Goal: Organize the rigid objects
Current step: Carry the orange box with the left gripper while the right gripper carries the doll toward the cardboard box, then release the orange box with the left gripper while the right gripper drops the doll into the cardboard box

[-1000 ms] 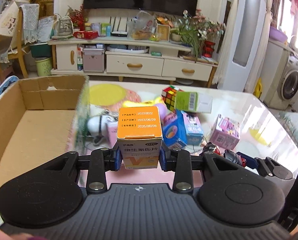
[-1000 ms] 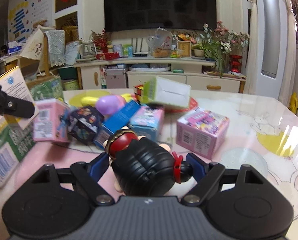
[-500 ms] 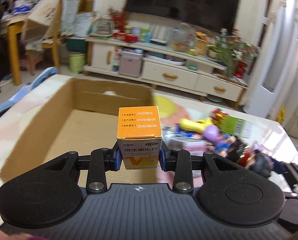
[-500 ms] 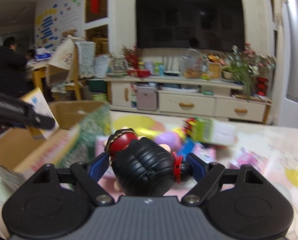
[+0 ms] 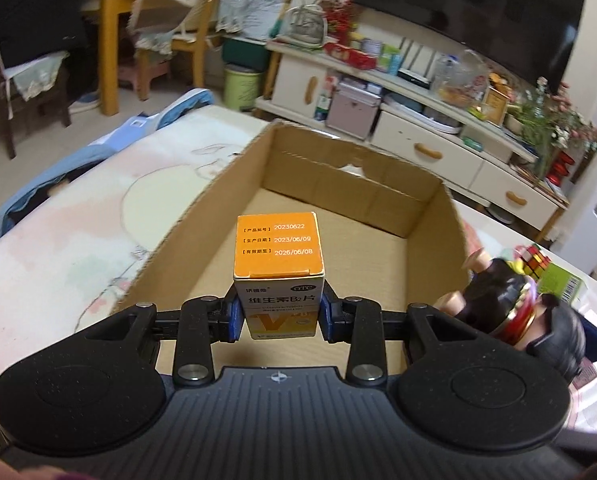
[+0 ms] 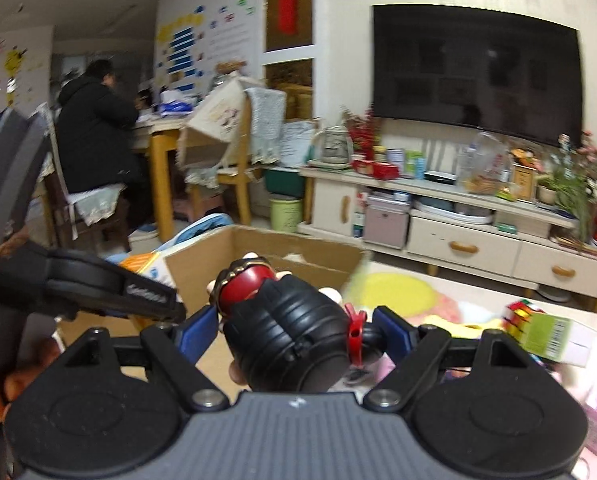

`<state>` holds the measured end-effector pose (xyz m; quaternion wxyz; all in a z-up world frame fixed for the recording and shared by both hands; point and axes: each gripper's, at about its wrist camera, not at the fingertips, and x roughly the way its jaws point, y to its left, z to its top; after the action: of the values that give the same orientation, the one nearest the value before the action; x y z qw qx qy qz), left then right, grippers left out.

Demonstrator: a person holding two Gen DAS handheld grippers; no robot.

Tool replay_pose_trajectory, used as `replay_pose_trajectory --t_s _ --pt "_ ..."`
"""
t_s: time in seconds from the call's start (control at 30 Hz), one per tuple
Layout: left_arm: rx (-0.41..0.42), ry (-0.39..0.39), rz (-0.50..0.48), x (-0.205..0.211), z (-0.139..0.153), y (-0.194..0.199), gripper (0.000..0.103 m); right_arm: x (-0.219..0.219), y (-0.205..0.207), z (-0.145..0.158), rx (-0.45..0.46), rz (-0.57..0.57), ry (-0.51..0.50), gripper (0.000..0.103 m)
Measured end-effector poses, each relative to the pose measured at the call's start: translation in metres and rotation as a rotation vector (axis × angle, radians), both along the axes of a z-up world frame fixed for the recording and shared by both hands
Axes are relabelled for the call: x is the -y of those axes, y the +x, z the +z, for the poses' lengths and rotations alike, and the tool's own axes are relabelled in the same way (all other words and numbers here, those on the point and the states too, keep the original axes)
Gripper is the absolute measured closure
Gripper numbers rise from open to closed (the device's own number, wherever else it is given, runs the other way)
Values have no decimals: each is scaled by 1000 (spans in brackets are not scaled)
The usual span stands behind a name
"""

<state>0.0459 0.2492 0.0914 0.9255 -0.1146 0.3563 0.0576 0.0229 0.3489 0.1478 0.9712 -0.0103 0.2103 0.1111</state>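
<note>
My left gripper point(image 5: 280, 316) is shut on an orange and white vitamin box point(image 5: 278, 272) and holds it above the near end of an open cardboard box point(image 5: 338, 184). My right gripper point(image 6: 294, 332) is shut on a black and red toy figure point(image 6: 286, 340), just right of the cardboard box point(image 6: 258, 252). The same figure point(image 5: 510, 304) shows at the right of the left wrist view, beside the box's right wall. The left gripper's body point(image 6: 98, 284) crosses the left of the right wrist view.
A Rubik's cube point(image 6: 520, 316), a green carton point(image 6: 550, 336) and other small boxes lie on the table to the right. A blue garment point(image 5: 78, 160) hangs off the table's left edge. A TV cabinet point(image 6: 458, 224) and a seated person point(image 6: 94, 136) are behind.
Both grippers have swung left with their loads. The left one now hangs over the cardboard box's inside; the right one has risen and come up beside the box.
</note>
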Motion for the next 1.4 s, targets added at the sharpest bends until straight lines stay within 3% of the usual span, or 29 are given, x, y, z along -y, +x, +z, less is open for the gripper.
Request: replay_pose_trajectory --t_s 0.37,0.57,0.63,0.7,0.93,1.4 --pt "-18 17 11 3 -2 -5 61 -29 13 -19 -57 65 -68 19" --pt "-6 39 12 4 1 -6 32 -32 11 -25 -75 73 -85 17" --pt "1 44 12 5 2 -7 16 -33 8 -23 -57 58 -91 10" --pt "10 48 12 5 3 -9 7 -31 4 -22 -37 48 -88 4" --pt "27 57 -9 8 4 -11 0 -14 -11 -16 4 -3 -47 3" --pt "43 74 -82 9 6 -15 0 15 -34 -19 41 -98 -20 1"
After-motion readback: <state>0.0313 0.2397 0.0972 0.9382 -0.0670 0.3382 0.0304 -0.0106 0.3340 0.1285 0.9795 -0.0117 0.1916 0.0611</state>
